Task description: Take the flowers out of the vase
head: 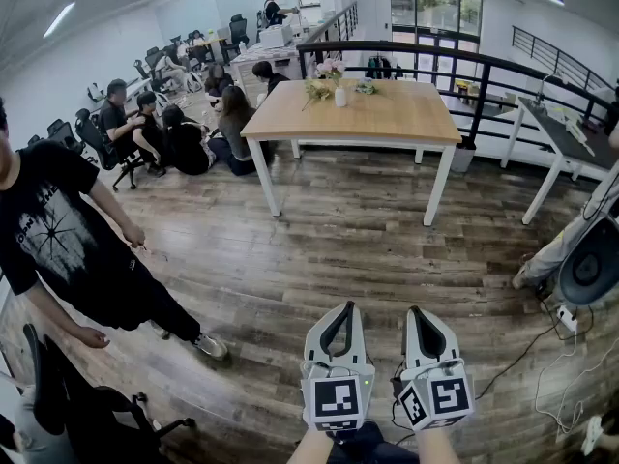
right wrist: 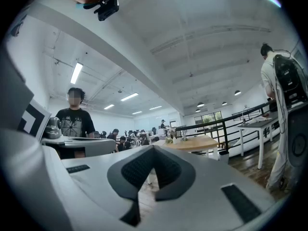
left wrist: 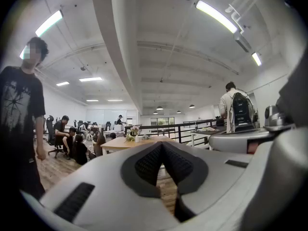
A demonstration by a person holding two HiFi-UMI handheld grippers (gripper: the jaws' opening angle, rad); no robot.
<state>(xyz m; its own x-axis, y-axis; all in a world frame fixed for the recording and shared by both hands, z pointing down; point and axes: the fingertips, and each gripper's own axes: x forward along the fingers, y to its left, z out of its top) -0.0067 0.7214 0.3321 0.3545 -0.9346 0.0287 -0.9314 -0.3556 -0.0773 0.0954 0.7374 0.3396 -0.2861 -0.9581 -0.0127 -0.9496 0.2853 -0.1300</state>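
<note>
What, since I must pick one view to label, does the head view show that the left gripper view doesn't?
Only the head view: the marker cubes on the left gripper and right gripper, and cables on the floor. Only the left gripper view: that gripper's ribbed pads close up, jaws shut and empty. Both: the table, the vase with flowers, and the person in a black T-shirt.
</note>
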